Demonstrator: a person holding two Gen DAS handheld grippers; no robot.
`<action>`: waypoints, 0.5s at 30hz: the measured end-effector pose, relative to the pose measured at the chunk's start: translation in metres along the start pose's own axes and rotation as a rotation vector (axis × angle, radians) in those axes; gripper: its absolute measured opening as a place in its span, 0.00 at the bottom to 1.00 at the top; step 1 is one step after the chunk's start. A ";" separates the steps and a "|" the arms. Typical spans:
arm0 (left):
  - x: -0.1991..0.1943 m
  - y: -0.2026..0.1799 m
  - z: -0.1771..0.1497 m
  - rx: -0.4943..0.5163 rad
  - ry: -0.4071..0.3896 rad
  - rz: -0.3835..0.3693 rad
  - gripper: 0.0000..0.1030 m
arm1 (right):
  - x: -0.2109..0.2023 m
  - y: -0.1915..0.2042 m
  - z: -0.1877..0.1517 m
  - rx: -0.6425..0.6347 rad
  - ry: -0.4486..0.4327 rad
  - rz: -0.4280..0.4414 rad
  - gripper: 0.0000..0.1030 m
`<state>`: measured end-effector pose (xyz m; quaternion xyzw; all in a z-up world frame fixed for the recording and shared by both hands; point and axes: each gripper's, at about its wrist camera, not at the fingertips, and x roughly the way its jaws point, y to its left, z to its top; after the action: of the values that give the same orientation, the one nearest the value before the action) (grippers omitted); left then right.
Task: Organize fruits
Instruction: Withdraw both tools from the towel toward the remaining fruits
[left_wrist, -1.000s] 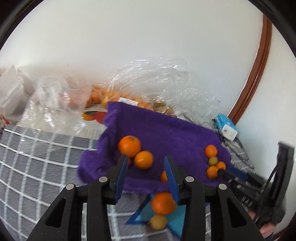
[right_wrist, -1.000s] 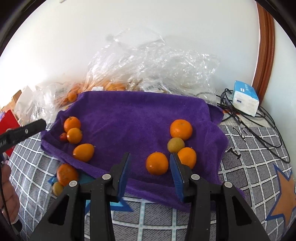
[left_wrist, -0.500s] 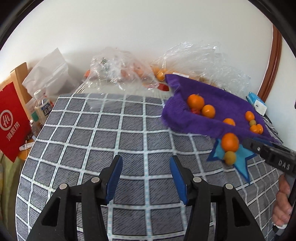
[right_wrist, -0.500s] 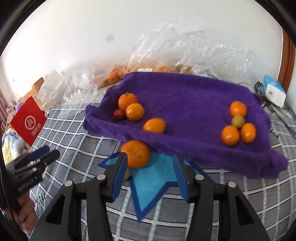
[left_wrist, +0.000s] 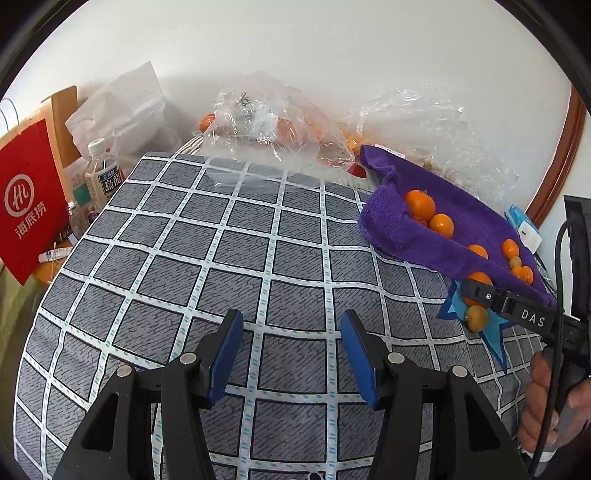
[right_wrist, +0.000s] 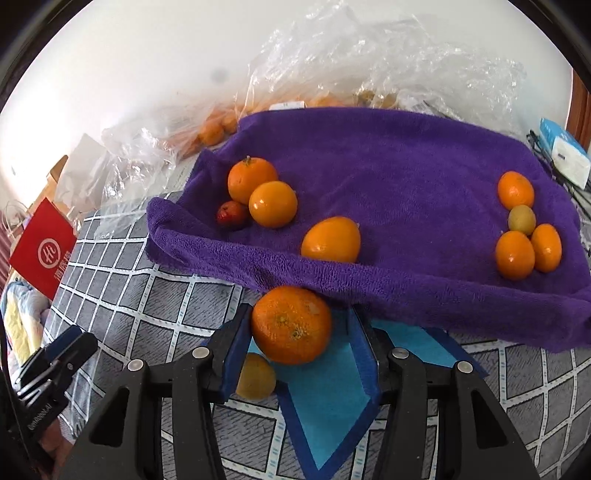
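A purple towel (right_wrist: 406, 166) lies on a grey checked cloth (left_wrist: 240, 258). On it are two oranges (right_wrist: 271, 203) with a small red fruit (right_wrist: 231, 214) at the left, one orange (right_wrist: 330, 240) near the front edge, and a cluster of oranges (right_wrist: 515, 254) around a yellowish fruit (right_wrist: 521, 219) at the right. In front of the towel a large orange (right_wrist: 291, 325) rests on a blue star (right_wrist: 325, 398), beside a small yellow fruit (right_wrist: 256, 376). My right gripper (right_wrist: 300, 314) is open around that large orange, with a gap at its right pad. My left gripper (left_wrist: 291, 321) is open over bare cloth, holding nothing.
Clear plastic bags (left_wrist: 273, 129) with more oranges lie against the back wall. A red paper bag (left_wrist: 27, 206) and a bottle (left_wrist: 103, 173) stand at the far left. A white and blue box (right_wrist: 565, 155) and cables lie right of the towel. A hand (left_wrist: 546, 406) holds the right gripper.
My left gripper swung away from the towel, leftward over the checked cloth, and its jaws widened. My right gripper moved left from the right cluster to the loose large orange and opened around it.
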<state>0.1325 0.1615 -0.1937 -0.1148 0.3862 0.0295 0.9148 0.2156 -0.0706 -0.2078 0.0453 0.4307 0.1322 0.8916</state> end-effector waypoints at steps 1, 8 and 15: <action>0.000 0.000 0.000 -0.002 0.001 -0.004 0.51 | 0.000 0.001 0.000 -0.010 -0.001 -0.006 0.49; 0.000 -0.006 -0.003 0.021 0.009 -0.019 0.51 | -0.018 -0.003 -0.004 -0.003 -0.043 -0.006 0.40; 0.002 -0.004 -0.002 0.004 0.014 -0.023 0.51 | -0.073 -0.039 -0.016 0.019 -0.130 -0.043 0.40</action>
<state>0.1330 0.1572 -0.1962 -0.1176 0.3915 0.0176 0.9125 0.1677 -0.1283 -0.1698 0.0527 0.3738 0.1057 0.9200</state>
